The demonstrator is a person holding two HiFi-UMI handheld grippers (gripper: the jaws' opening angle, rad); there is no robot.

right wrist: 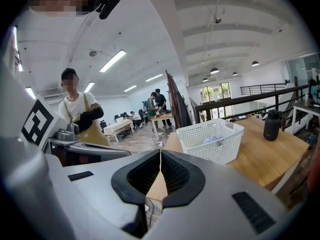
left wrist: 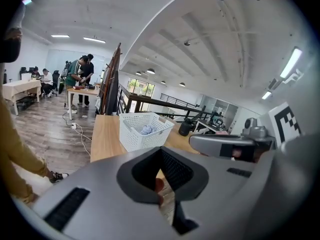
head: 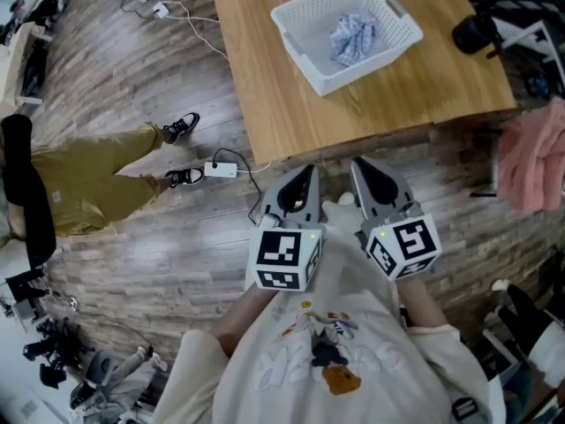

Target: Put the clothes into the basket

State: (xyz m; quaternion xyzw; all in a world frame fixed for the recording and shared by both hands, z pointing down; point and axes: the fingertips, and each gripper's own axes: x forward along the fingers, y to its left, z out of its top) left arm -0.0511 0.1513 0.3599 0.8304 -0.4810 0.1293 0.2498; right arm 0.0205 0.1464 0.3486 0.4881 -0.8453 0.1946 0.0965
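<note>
Head view: the left hand-held gripper (head: 305, 177) and the right hand-held gripper (head: 362, 170) hang side by side close to the person's chest, over the wooden floor (head: 132, 263) just short of the tabletop (head: 265, 78). Both point toward its near edge. A white basket (head: 300, 38) stands on the tabletop's far half, with a crumpled blue-and-white cloth (head: 353, 38) inside it. A black bottle (head: 475, 32) sits off the tabletop's right corner, and a pink garment (head: 534, 162) hangs at the right edge of the view. A person in olive trousers (head: 88, 188) is on the left.

Left gripper view: the left hand-held gripper (left wrist: 161, 153) has its jaws pressed together with nothing between them. Beyond them the basket (left wrist: 131, 136) stands on the tabletop (left wrist: 104, 136), the cloth (left wrist: 147, 129) showing over its rim.

Right gripper view: the right hand-held gripper (right wrist: 160, 155) also has its jaws together and empty. The basket (right wrist: 220, 151) stands ahead and to the right on the tabletop (right wrist: 272, 159) with the cloth (right wrist: 213, 139) in it, and the bottle (right wrist: 270, 125) is beyond.
</note>
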